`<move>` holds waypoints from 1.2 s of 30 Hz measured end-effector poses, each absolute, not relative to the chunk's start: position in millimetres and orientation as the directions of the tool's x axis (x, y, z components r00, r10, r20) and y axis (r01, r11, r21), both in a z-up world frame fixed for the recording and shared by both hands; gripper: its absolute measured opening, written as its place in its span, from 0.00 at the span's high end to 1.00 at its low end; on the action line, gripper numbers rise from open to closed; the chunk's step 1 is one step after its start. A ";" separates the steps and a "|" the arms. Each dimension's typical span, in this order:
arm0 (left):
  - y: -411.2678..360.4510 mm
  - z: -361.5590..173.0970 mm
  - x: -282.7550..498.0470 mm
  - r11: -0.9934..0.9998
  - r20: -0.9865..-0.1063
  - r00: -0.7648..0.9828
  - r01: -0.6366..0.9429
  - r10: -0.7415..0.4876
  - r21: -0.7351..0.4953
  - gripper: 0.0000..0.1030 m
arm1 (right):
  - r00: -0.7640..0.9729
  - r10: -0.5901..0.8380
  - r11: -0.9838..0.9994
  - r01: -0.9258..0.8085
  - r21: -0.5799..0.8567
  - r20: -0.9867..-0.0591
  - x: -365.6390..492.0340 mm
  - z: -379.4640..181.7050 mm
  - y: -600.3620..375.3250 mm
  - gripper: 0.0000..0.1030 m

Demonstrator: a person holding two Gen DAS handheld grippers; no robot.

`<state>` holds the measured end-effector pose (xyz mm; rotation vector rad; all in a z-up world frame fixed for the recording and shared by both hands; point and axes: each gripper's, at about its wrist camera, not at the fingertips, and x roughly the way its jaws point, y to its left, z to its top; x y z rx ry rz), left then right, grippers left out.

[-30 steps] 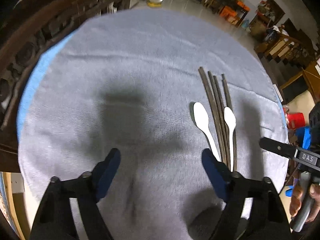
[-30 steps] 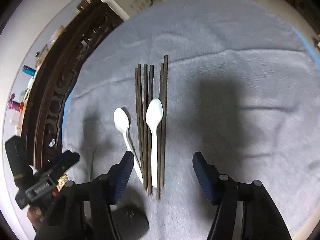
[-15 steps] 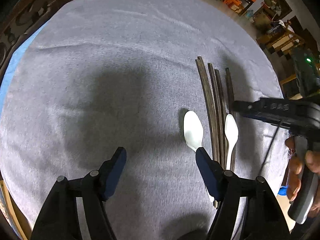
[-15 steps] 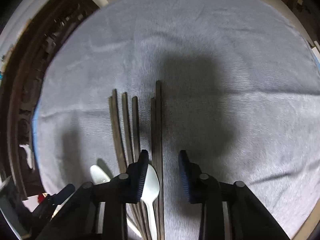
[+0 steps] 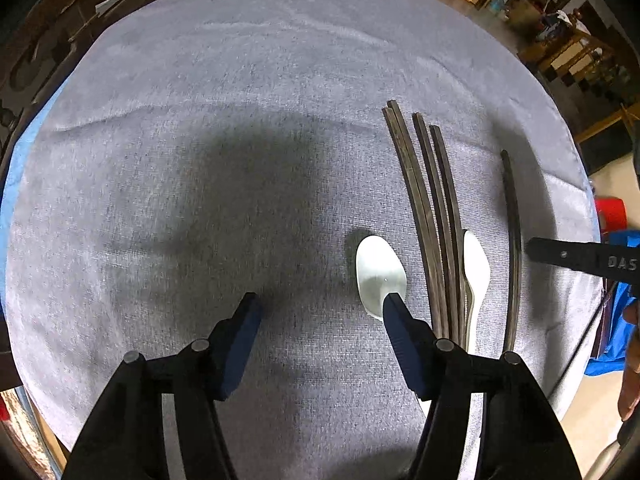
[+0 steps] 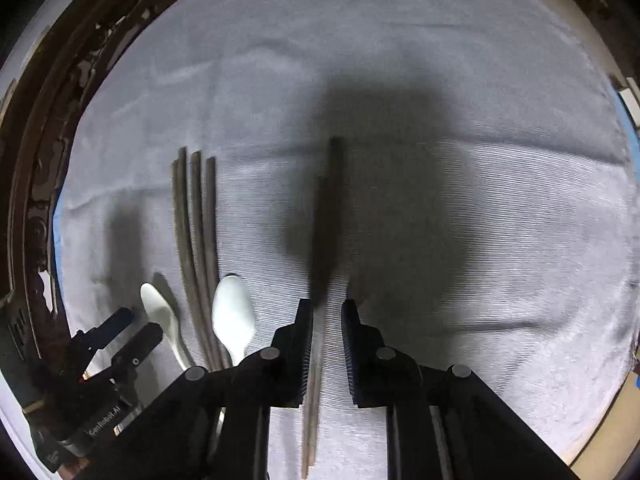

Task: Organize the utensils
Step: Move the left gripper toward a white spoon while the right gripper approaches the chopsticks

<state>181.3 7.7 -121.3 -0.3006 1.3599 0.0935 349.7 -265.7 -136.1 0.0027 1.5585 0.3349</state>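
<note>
Pointing down at the worktop, w/ its grey cloth, the right hand-held gripper has just been closing and its jaws are now nearly together around a dark pair of chopsticks, blurred, apart from the rest; can't tell if the pads actually press on it. The left hand-held gripper is about half open, jaws just been narrowing, nothing between them, its right finger over the near white spoon. Beside that lie four more chopsticks and a 2nd spoon.
</note>
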 end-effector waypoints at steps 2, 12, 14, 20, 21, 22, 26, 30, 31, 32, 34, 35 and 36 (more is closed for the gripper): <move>1.7 -121.3 188.7 0.960 -0.973 0.212 -0.239 -0.095 -0.146 0.37 | -0.014 0.221 0.957 -0.192 0.220 -0.975 349.9 -136.0 -272.4 0.83; -26.5 -126.3 206.2 0.974 -0.977 0.211 -0.214 -0.028 -0.074 0.37 | 0.006 0.153 0.961 -0.233 0.147 -0.988 337.8 -147.4 -246.2 0.82; -29.0 -123.3 197.7 0.976 -0.977 0.214 -0.210 -0.014 -0.060 0.37 | 0.026 0.089 0.961 -0.266 0.079 -0.996 338.1 -149.4 -223.3 0.85; -35.0 -128.2 196.6 0.981 -0.977 0.215 -0.190 0.013 -0.029 0.37 | -0.006 0.080 0.957 -0.279 0.078 -0.997 328.2 -151.3 -211.6 0.84; -32.8 -126.1 195.9 0.982 -0.977 0.213 -0.188 0.013 -0.028 0.37 | -0.011 0.095 0.963 -0.252 0.095 -0.995 332.3 -152.6 -219.1 0.85; -33.0 -125.6 196.4 0.982 -0.977 0.212 -0.187 0.010 -0.030 0.37 | -0.024 0.132 0.965 -0.224 0.134 -0.991 335.2 -152.4 -226.8 0.86; -36.4 -128.2 202.3 0.984 -0.980 0.197 -0.177 0.019 -0.017 0.37 | -0.040 0.144 0.964 -0.222 0.149 -0.989 337.0 -152.4 -222.2 0.86; -31.3 -123.8 206.9 0.983 -0.984 0.176 -0.177 -0.014 -0.045 0.37 | -0.073 0.141 0.966 -0.207 0.154 -0.987 347.9 -152.6 -219.2 0.83; -28.8 -124.1 207.7 0.983 -0.984 0.177 -0.178 -0.021 -0.053 0.37 | -0.074 0.164 0.965 -0.196 0.175 -0.984 349.5 -151.3 -221.4 0.83; -25.7 -122.8 207.0 0.982 -0.983 0.183 -0.180 -0.021 -0.055 0.37 | -0.059 0.200 0.960 -0.187 0.207 -0.978 350.5 -145.3 -224.9 0.83; -22.7 -120.2 205.1 0.981 -0.982 0.190 -0.189 -0.010 -0.046 0.37 | -0.044 0.205 0.963 -0.171 0.210 -0.978 355.6 -139.9 -230.1 0.83; -22.2 -119.4 203.4 0.980 -0.982 0.191 -0.193 -0.013 -0.051 0.37 | -0.039 0.196 0.966 -0.161 0.200 -0.980 357.1 -139.3 -233.2 0.83; -22.3 -119.2 202.5 0.979 -0.982 0.189 -0.197 -0.014 -0.052 0.37 | -0.038 0.188 0.969 -0.159 0.191 -0.982 356.2 -140.2 -236.2 0.83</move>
